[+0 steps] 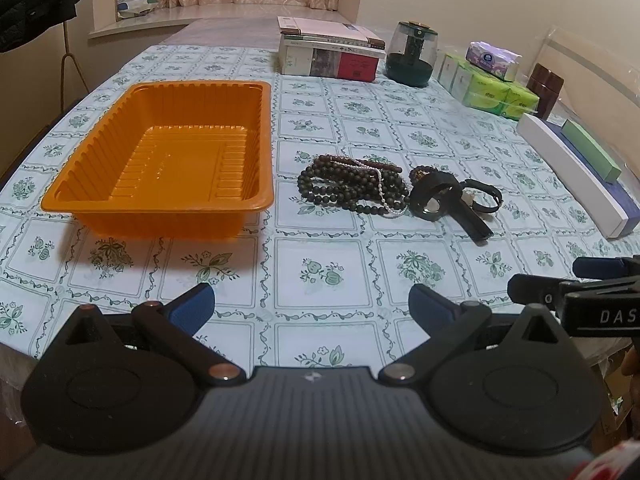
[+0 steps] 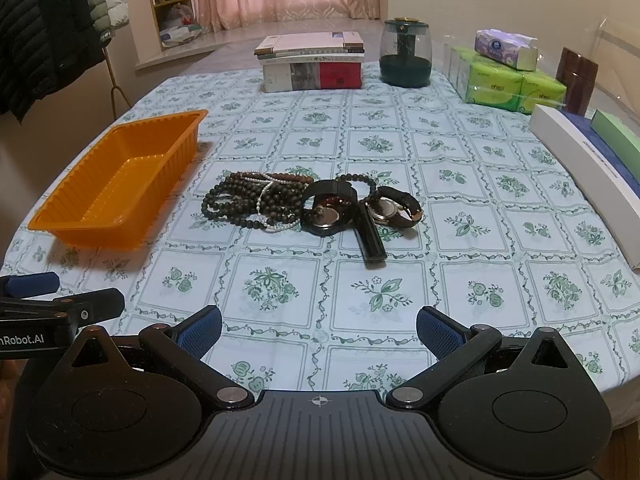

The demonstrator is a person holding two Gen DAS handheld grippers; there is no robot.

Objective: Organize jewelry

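An empty orange plastic tray (image 1: 164, 156) (image 2: 116, 184) stands on the left of the table. A pile of jewelry lies in the middle: dark bead strings (image 1: 348, 188) (image 2: 248, 200) with a thin pearl strand (image 1: 382, 192) (image 2: 264, 196), a black watch (image 1: 440, 204) (image 2: 332, 212) with its strap stretched toward me, and a brown-strapped watch (image 2: 396, 210) (image 1: 480, 196). My left gripper (image 1: 311, 304) is open and empty, near the table's front edge. My right gripper (image 2: 319, 328) is open and empty, short of the pile.
The table has a floral checked cloth (image 1: 320, 264). At the back stand a stack of books (image 1: 328, 52), a dark green jar (image 1: 412, 56), tissue packs (image 1: 496, 88) and a brown canister (image 2: 576, 76). Long flat boxes (image 2: 588, 176) lie along the right edge.
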